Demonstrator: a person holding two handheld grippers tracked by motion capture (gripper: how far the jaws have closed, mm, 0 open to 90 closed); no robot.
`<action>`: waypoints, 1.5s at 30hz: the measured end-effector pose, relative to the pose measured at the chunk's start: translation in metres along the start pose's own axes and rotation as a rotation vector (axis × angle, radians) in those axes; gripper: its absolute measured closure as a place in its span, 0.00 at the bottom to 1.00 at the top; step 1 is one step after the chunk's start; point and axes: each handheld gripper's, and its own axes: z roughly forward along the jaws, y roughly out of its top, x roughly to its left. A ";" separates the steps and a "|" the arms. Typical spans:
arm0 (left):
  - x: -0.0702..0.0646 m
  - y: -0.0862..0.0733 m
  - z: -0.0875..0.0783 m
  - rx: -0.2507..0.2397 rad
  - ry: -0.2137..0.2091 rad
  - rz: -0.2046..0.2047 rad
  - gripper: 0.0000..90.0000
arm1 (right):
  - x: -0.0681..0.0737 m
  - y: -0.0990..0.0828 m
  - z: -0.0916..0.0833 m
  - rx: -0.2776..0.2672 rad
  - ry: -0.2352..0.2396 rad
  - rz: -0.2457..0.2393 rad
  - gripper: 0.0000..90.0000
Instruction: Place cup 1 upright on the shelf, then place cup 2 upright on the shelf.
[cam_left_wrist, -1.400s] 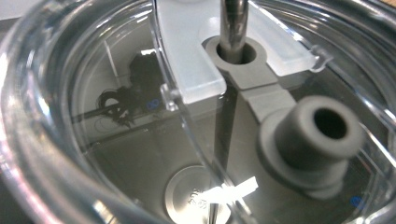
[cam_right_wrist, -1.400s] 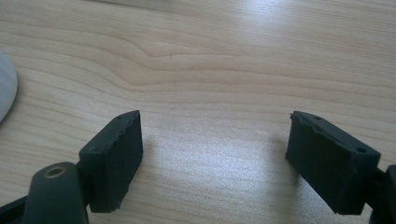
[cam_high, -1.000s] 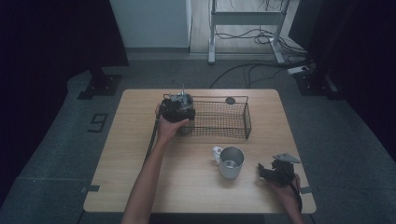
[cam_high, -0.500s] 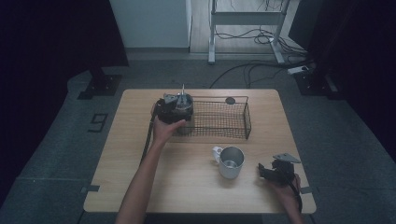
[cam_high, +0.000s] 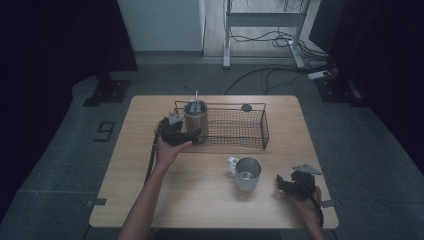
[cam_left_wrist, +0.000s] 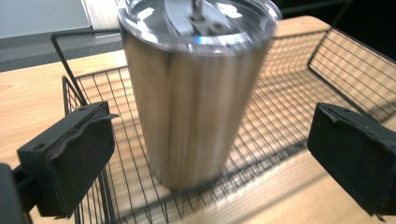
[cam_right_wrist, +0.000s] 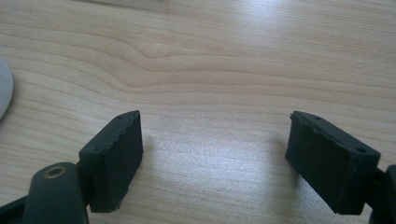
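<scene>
So the tumbler (cam_high: 195, 118) stands upright in the left end of the wire basket (cam_high: 252, 131), lid on with a straw poking out (a bit blurry in the left gripper view). The left gripper (cam_high: 189, 136) sits right at the basket's near-left corner, jaws spread wide with the tumbler (cam_left_wrist: 194, 88) between them, not touching. The right gripper (cam_high: 281, 182) rests low over bare table (cam_high: 200, 200), jaws apart too, just right of the mug (cam_high: 246, 173).

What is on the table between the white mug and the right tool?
Nothing: in the high view, the stretch of table between the white mug and the right tool is bare wood.
</scene>
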 end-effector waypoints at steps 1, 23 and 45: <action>-0.002 -0.003 -0.004 -0.004 -0.004 0.001 0.01 | 0.000 0.000 0.000 -0.001 0.000 0.001 0.20; -0.009 -0.061 -0.052 0.016 -0.018 0.010 0.05 | 0.000 0.000 0.000 0.000 -0.002 -0.001 0.21; -0.015 -0.119 -0.064 0.094 0.000 0.032 0.08 | 0.000 0.000 0.000 -0.001 0.001 -0.001 0.21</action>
